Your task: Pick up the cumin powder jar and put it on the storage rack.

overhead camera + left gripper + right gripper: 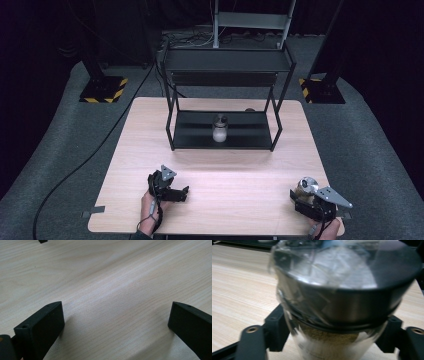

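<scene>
From above, a black two-tier rack point(225, 100) stands at the far middle of the wooden table point(220, 200), and on its lower shelf sits a small jar with a dark cap point(220, 129). Well in front of the rack, near the table's front right corner, the right tool point(306, 196) is closed on a jar with a silver lid point(306, 186). Near the front edge to the rack's left, the left tool point(181, 192) rests low over bare wood. Along the left tool point(116, 317), its two black jaws stand wide apart over the table point(112, 277). Along the right tool point(334, 337), both jaws press the jar's point(337, 302) glass sides just under its lid, brownish contents showing below.
</scene>
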The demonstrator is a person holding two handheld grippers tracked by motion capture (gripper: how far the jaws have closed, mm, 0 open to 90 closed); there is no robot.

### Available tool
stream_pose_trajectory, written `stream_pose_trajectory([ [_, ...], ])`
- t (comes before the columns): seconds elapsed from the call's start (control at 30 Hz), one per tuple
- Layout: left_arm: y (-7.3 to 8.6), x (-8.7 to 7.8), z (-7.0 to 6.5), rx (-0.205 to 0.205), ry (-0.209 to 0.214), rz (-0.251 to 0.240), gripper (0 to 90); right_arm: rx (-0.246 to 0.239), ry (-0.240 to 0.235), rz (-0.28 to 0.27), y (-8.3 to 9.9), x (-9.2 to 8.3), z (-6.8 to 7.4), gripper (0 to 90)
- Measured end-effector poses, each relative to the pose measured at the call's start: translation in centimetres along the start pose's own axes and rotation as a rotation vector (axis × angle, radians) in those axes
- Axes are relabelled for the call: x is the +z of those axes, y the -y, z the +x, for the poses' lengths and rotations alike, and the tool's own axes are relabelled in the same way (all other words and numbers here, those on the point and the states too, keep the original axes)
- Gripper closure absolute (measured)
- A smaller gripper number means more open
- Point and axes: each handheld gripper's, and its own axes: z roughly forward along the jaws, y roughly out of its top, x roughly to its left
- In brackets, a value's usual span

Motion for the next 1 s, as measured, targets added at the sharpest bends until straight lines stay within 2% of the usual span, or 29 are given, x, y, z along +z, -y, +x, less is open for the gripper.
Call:
stream_pose_trajectory([
  [0.07, 0.0, 0.0, 0.0, 0.0, 0.0, 0.0, 0.2, -0.005, -0.001, 0.001, -0.1, 0.0, -0.1, 30.1],
  [0.33, 0.0, 0.0, 0.1, 0.004, 0.005, 0.001, 0.2, -0.039, 0.036, -0.007, 0.0, 0.0, 1.0, 30.6],
  [0.63, 0.0, 0.0, 0.1, 0.005, 0.005, 0.001, 0.2, -0.041, 0.011, 0.002, -0.8, 0.2, 1.2, 30.6],
  [1.0, 0.0, 0.0, 0.0, 0.002, 0.003, 0.0, 0.3, -0.057, -0.029, 0.014, -2.9, 1.2, 1.3, 30.5],
])
